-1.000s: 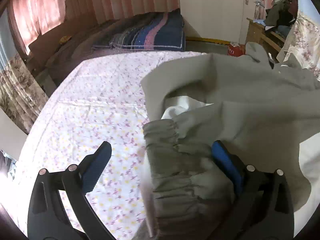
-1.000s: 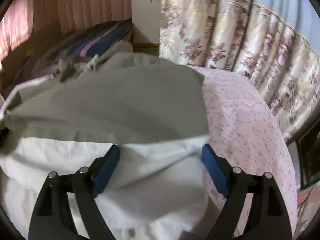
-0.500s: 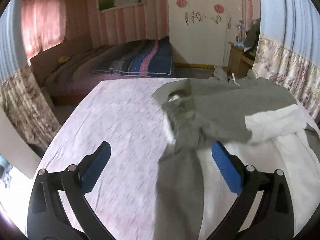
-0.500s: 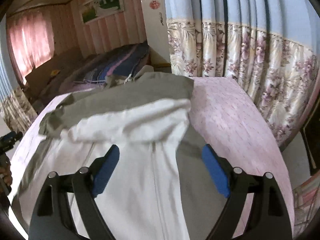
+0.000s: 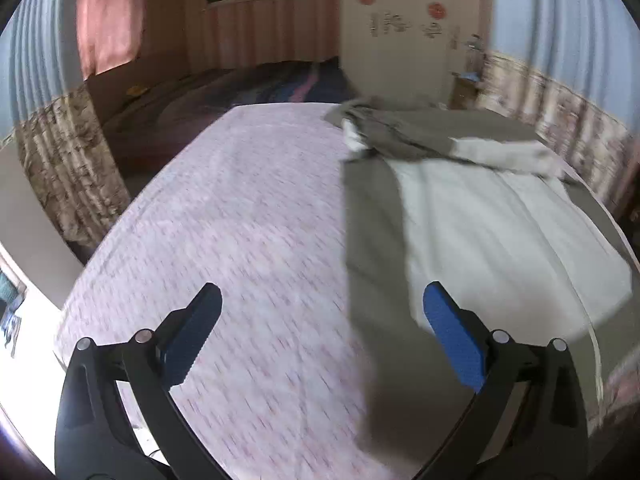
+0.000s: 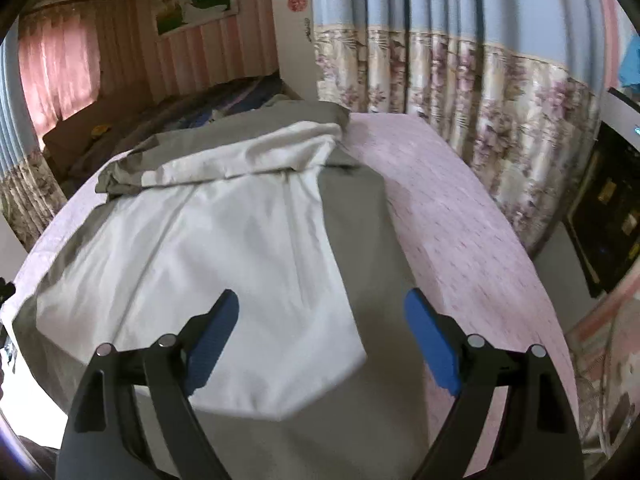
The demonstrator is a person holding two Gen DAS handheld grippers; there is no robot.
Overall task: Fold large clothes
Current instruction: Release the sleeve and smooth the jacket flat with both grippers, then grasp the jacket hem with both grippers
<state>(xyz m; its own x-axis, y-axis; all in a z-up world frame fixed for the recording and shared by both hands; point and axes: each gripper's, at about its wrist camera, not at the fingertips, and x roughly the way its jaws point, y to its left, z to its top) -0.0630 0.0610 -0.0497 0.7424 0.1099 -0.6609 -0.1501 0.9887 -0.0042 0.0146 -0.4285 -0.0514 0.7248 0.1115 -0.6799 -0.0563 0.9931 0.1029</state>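
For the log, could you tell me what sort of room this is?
Most likely a home bedroom: a bed with a dark striped blanket, floral curtains, and a grey-and-white jacket laid out for folding.

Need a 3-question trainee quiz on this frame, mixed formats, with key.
1. True or false: the left tongs are clamped on the jacket.
2. Multiple choice: which part of the jacket faces up across its middle? A) white lining B) blue denim C) red knit
3. Fill in: the jacket lies on a pink floral ____.

Key:
1. False. Both the left tongs and the right tongs are open and hold nothing.
2. A. The white lining shows, with the grey-olive outer fabric along the edges.
3. bedsheet
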